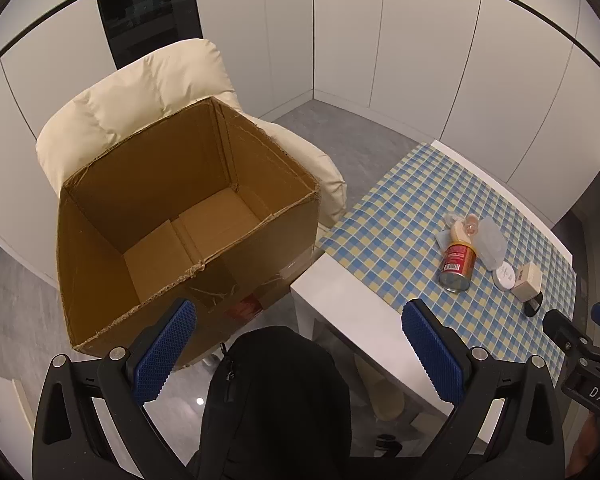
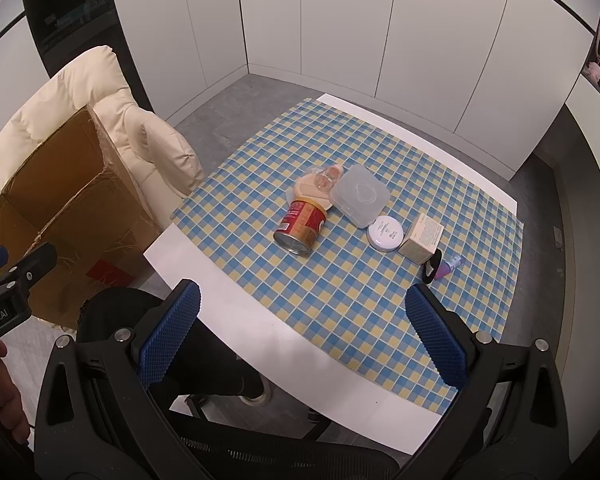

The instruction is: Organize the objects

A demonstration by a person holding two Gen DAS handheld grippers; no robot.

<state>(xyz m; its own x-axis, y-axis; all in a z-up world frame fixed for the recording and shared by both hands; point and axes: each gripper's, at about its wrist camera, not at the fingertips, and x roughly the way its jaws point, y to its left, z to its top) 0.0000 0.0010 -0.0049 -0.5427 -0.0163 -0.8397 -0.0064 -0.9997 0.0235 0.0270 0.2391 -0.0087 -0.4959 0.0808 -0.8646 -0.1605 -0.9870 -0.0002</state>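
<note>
Two claws, one can (image 2: pixel 300 226), one box (image 1: pixel 172 216)

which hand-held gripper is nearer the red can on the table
Right. The right hand-held gripper hangs open over the table's near edge facing the red can; the left hand-held gripper hangs open by the cardboard box.

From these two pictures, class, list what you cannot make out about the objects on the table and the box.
- red can: label print too small in both views.
- black object: mostly hidden behind the beige box, right wrist view.
- cardboard box: near floor corner hidden by its own wall, left wrist view.
- clear packet: contents unclear, partly behind the can.
</note>
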